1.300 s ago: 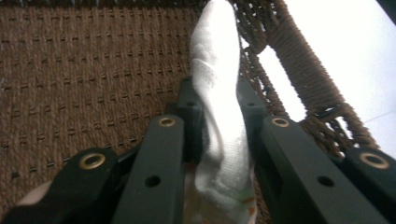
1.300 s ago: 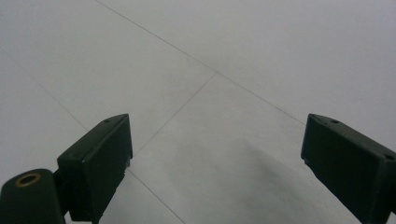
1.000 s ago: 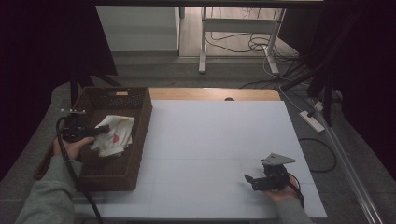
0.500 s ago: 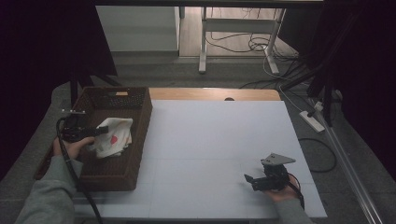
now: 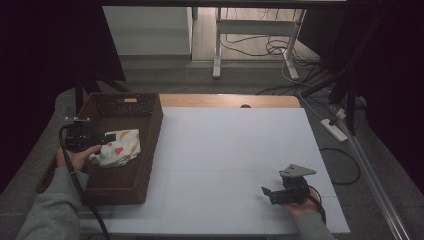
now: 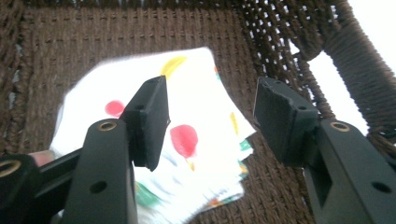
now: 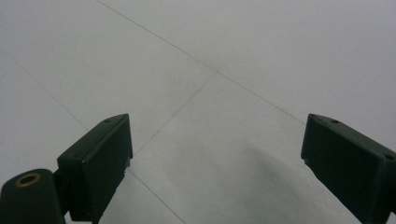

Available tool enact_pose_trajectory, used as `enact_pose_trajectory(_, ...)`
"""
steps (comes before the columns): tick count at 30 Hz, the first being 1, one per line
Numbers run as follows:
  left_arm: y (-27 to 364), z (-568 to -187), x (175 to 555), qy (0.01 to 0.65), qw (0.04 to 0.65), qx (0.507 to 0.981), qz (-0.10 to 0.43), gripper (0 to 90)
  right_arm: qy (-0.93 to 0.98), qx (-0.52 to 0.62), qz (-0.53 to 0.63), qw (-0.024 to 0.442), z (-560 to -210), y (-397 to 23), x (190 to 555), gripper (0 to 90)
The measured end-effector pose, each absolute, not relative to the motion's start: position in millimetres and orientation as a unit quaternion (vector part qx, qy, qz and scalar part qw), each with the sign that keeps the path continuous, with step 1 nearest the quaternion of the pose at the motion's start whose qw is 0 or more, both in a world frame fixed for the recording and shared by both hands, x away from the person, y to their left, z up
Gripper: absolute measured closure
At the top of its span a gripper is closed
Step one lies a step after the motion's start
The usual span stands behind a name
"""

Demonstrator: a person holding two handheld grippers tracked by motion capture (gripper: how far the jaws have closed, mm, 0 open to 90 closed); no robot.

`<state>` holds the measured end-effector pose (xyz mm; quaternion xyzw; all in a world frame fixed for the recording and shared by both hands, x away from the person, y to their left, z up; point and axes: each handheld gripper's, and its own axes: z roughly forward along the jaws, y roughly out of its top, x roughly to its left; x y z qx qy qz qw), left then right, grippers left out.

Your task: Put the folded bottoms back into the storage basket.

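Your left gripper (image 6: 210,116) hangs jaws apart over the spotted cloth (image 6: 187,140) in the wicker basket (image 5: 145,150); your right gripper (image 7: 215,158) sits wide open, empty, above the white worktop (image 5: 235,150).

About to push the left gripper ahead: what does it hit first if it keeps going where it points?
Probably the patterned cloth in the basket; the left gripper is open just above it, though depth is unclear.

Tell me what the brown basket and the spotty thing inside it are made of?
The basket looks woven from dark brown cord or wicker: the left gripper view shows twisted strands criss-crossing with little gaps. Which fibre it is I cannot tell. The spotty thing looks like soft cloth: white with red, yellow and green patches, folded in thin layers at its edge, matte rather than shiny.
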<state>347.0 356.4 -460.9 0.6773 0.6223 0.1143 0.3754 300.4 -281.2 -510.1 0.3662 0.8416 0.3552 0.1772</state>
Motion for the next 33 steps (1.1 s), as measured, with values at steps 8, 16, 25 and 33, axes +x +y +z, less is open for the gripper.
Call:
enact_pose_trajectory(8,352.8,-456.0,343.6,0.603,0.406,0.680,0.091,40.6,0.835,0.370,0.370,0.168,-509.0,-282.1,299.6,9.4)
enact_pose_trajectory(16,342.3,-438.9,333.8,0.580,0.425,0.689,0.097,36.2,0.835,0.370,0.373,0.166,-509.4,-284.3,301.5,9.4)
enact_pose_trajectory(25,322.7,-420.4,307.3,0.545,0.445,0.702,0.110,34.2,0.832,0.365,0.383,0.166,-508.3,-285.4,302.0,9.4)
enact_pose_trajectory(33,296.6,-420.4,271.1,0.511,0.456,0.720,0.115,32.9,0.834,0.355,0.385,0.173,-505.6,-282.8,299.1,9.4)
